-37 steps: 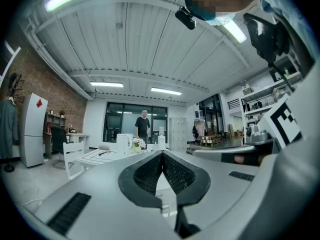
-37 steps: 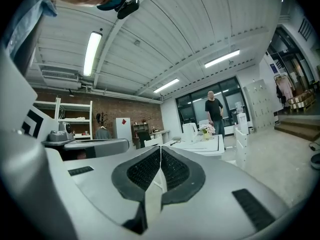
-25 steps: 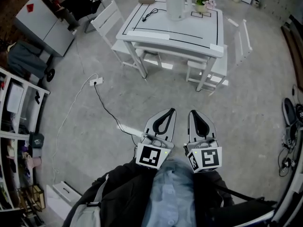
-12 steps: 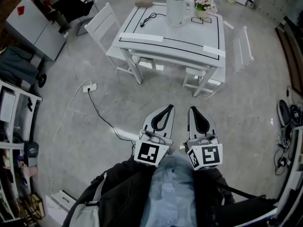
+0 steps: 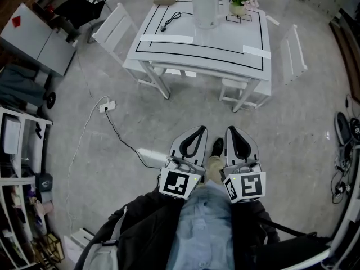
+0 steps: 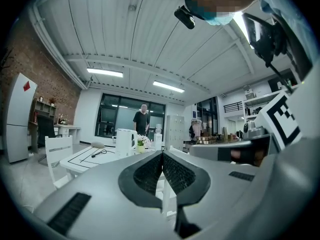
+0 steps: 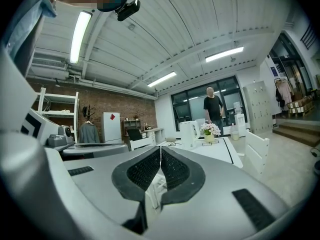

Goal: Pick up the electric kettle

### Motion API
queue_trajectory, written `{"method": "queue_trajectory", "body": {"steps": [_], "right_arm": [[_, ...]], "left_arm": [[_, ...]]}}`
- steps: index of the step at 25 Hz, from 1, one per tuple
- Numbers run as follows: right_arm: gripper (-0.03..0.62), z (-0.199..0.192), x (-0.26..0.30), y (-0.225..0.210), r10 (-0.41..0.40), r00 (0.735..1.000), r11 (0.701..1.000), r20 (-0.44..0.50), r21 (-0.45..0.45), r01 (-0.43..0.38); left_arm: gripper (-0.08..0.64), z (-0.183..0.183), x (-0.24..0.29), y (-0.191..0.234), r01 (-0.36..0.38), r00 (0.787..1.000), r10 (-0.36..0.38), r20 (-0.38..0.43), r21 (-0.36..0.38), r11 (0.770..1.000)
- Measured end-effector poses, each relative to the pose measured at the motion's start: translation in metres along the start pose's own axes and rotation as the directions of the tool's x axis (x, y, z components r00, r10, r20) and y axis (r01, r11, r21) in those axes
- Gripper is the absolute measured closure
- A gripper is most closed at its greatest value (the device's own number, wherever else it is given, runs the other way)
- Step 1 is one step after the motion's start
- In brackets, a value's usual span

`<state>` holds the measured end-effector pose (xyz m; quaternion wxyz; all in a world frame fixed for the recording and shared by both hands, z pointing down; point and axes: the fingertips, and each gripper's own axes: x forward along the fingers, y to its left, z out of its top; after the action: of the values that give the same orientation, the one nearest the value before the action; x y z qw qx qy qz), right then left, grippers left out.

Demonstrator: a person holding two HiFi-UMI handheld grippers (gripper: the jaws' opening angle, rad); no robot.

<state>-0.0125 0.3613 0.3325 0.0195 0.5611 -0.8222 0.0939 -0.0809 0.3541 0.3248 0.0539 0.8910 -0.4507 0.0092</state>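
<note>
White electric kettle (image 5: 206,4) stands at the worktop's (image 5: 225,38) far edge. Left gripper (image 5: 201,134) and right gripper (image 5: 230,134), fingers together and empty, hang well short of the worktop; best spread one pair before reaching the handle.

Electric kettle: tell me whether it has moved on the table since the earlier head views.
No. The electric kettle still stands at the far edge of the table, beside the flower pot; only the view has shifted.
</note>
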Motion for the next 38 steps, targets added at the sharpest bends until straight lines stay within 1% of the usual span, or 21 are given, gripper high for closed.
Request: {"method": "queue_trajectory", "body": {"steps": [5, 13, 18, 23, 27, 33, 38], "right_arm": [[0.574, -0.002, 0.033, -0.026, 0.005, 1.0, 1.0, -0.008, 0.019, -0.004], [0.574, 0.016, 0.091, -0.083, 0.008, 1.0, 0.999, 0.004, 0.047, -0.008], [0.574, 0.031, 0.117, -0.116, 0.018, 0.999, 0.998, 0.028, 0.056, -0.02], [0.574, 0.051, 0.14, -0.142, 0.051, 0.997, 0.998, 0.063, 0.04, -0.054], [0.574, 0.065, 0.156, -0.155, 0.068, 0.995, 0.996, 0.077, 0.046, -0.072], [0.574, 0.061, 0.178, -0.165, 0.1, 0.993, 0.994, 0.069, 0.038, -0.103], [0.574, 0.062, 0.201, -0.166, 0.121, 0.991, 0.992, 0.063, 0.017, -0.123]], "left_arm": [[0.552, -0.006, 0.038, 0.015, -0.012, 1.0, 0.012, -0.027, 0.008, 1.0], [0.552, 0.003, 0.12, 0.031, -0.011, 0.999, 0.012, -0.049, 0.037, 0.999], [0.552, 0.014, 0.162, 0.034, -0.012, 0.999, 0.015, -0.047, 0.056, 0.998], [0.552, 0.032, 0.198, 0.036, -0.034, 0.999, 0.035, -0.007, 0.08, 0.996], [0.552, 0.038, 0.216, 0.039, -0.055, 0.998, 0.055, 0.0, 0.088, 0.995], [0.552, 0.035, 0.234, 0.052, -0.083, 0.997, 0.083, 0.0, 0.088, 0.993], [0.552, 0.036, 0.247, 0.072, -0.108, 0.994, 0.107, 0.015, 0.071, 0.992]]}}
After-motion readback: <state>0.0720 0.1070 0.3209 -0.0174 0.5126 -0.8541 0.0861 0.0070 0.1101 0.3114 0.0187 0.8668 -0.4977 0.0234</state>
